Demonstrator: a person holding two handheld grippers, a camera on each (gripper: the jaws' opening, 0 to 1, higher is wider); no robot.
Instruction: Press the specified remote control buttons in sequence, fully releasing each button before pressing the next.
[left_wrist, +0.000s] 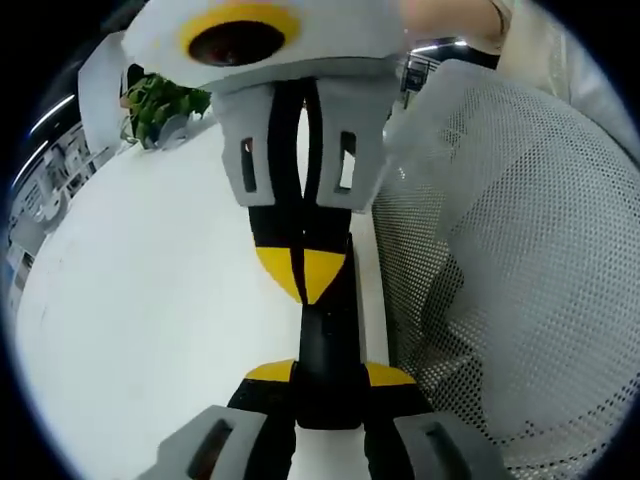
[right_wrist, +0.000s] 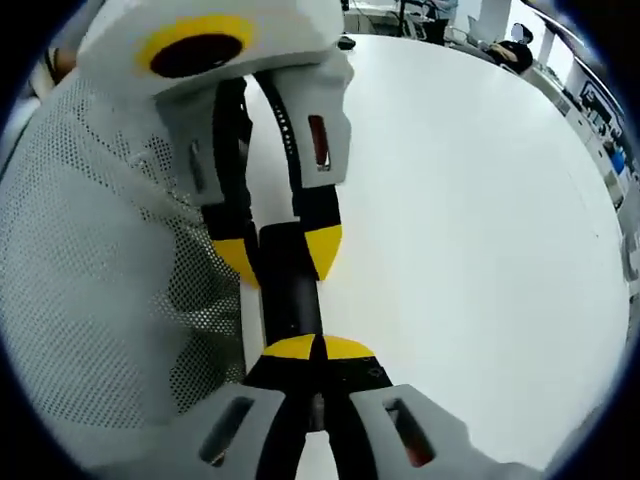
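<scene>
A slim black remote control (left_wrist: 326, 345) lies clamped between the two yellow-tipped jaws of my left gripper (left_wrist: 328, 376), which is shut on it. It juts forward over the edge of the white table (left_wrist: 150, 300). My right gripper (left_wrist: 303, 272) comes down from the top of the left gripper view, jaws shut, with its joined yellow tips resting on the remote's far end. In the right gripper view my right gripper (right_wrist: 318, 348) is shut at the bottom and touches the remote (right_wrist: 290, 295), which the left gripper (right_wrist: 280, 250) holds from above. No buttons can be made out.
A white mesh chair back (left_wrist: 520, 270) stands close beside the remote, also seen as mesh chair back (right_wrist: 100, 250). A green plant (left_wrist: 165, 100) sits at the table's far end. The broad white tabletop (right_wrist: 470, 230) stretches away; office furniture lies beyond.
</scene>
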